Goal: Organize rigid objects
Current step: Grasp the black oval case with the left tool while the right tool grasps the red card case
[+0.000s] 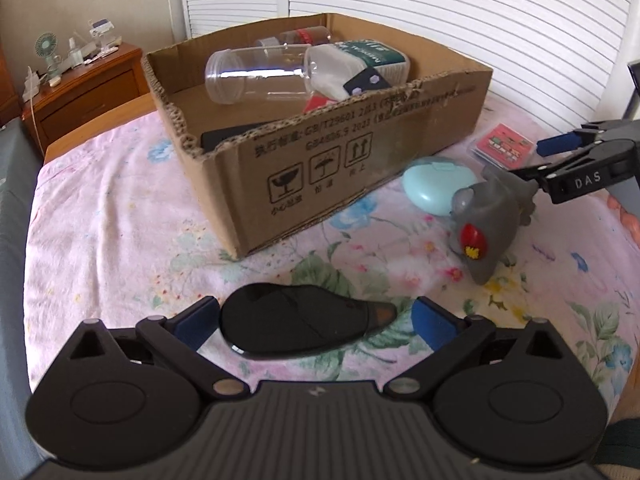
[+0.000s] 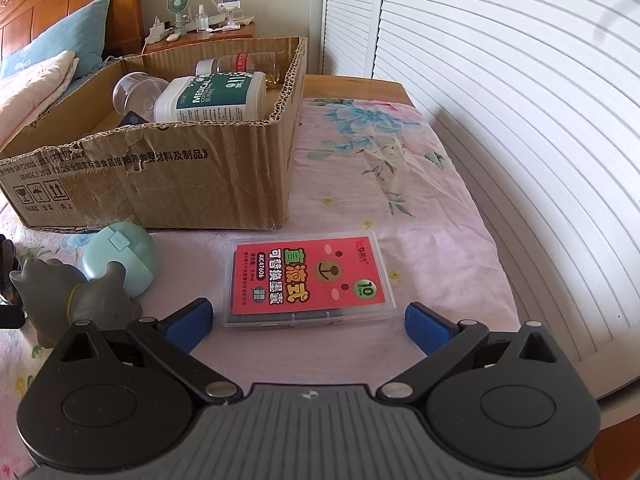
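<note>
Left hand-held gripper [image 1: 314, 322] spread around black mouse [image 1: 300, 322], lower centre; right hand-held gripper [image 2: 308, 320] spread at refill case [image 2: 308, 282]. Centre pads before pinching.

The left tool [image 1: 314, 322] sits low with its blue-padded fingers [image 1: 434, 322] spread wide and level, nothing pinched between them. The right tool [image 2: 308, 322] is likewise spread wide, pads apart, and in the left wrist view it reaches in from the right edge [image 1: 560, 160].
</note>
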Action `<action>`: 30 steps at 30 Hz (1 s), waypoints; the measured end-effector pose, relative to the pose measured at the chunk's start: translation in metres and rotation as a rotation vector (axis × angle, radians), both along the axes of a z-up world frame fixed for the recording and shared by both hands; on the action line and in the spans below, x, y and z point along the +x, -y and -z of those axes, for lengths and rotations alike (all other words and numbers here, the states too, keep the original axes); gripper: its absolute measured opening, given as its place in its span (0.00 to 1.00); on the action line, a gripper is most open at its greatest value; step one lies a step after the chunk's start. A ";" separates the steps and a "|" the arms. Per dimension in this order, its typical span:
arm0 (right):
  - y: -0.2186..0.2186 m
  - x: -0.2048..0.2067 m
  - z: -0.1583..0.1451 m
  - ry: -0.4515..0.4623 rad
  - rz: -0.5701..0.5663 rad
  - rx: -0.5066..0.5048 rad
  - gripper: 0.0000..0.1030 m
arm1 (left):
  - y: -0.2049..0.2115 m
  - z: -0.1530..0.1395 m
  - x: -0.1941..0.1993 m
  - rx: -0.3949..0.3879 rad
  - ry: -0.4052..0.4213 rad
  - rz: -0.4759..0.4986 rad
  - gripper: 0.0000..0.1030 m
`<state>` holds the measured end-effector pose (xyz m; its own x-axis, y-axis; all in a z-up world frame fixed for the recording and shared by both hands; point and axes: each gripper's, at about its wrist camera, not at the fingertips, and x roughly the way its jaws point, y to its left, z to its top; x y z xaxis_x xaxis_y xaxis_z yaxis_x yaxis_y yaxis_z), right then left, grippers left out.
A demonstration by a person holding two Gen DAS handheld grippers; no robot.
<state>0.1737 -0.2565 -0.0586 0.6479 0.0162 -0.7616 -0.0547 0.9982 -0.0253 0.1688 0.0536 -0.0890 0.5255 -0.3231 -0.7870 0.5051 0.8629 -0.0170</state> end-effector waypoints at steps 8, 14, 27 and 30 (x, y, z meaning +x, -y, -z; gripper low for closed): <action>-0.001 0.011 0.000 -0.005 -0.033 0.001 1.00 | 0.002 -0.004 -0.006 0.008 0.013 -0.006 0.87; -0.003 0.020 -0.002 -0.022 -0.052 0.008 0.99 | 0.002 -0.004 -0.004 0.009 -0.004 -0.018 0.87; 0.009 0.016 -0.016 -0.057 -0.093 0.004 0.90 | 0.000 -0.019 -0.011 0.024 -0.021 -0.015 0.87; 0.012 0.012 -0.025 -0.067 -0.113 0.016 0.90 | 0.000 -0.030 -0.014 0.020 -0.023 -0.008 0.87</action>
<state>0.1859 -0.2687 -0.0340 0.5886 0.0988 -0.8024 -0.1674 0.9859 -0.0015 0.1548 0.0534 -0.0587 0.5096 -0.3036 -0.8050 0.4983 0.8670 -0.0116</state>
